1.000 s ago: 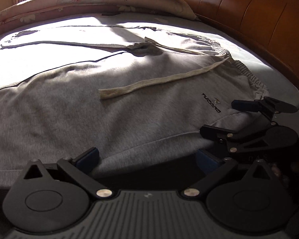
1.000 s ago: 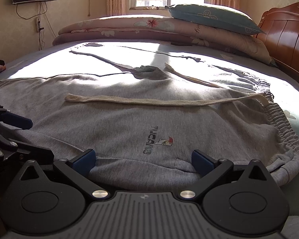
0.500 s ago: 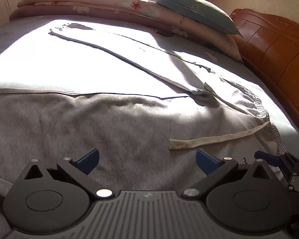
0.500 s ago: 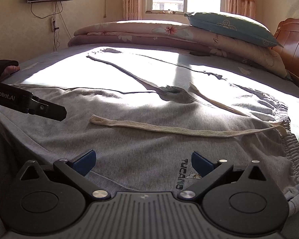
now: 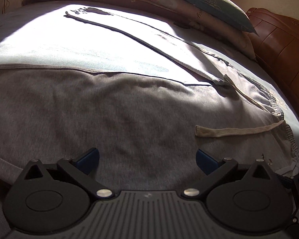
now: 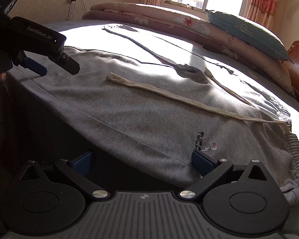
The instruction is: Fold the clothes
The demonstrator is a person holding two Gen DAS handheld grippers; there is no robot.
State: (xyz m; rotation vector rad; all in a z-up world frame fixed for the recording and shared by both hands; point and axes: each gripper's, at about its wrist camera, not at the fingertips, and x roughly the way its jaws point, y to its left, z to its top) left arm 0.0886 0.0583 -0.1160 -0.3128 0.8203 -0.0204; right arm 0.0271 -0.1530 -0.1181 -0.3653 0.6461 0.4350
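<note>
Grey sweatpants beneath wide-spread, empty left gripper.

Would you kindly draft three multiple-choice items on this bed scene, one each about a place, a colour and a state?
1. Where does the blue pillow lie?
A. On the folded floral quilt
B. On the grey sweatpants
C. On the floor

2. What colour is the drawstring lying across the sweatpants?
A. Black
B. Cream
C. Red

3. How do the jaws of the right gripper stand?
A. Shut on the drawstring
B. Shut on the waistband
C. Open, holding nothing

Answers:
1 A, the pillow rests on top of the quilt by the window.
2 B, the flat cord is pale cream against the grey cloth.
3 C, its blue pads stand wide apart over the near edge of the sweatpants.
</note>
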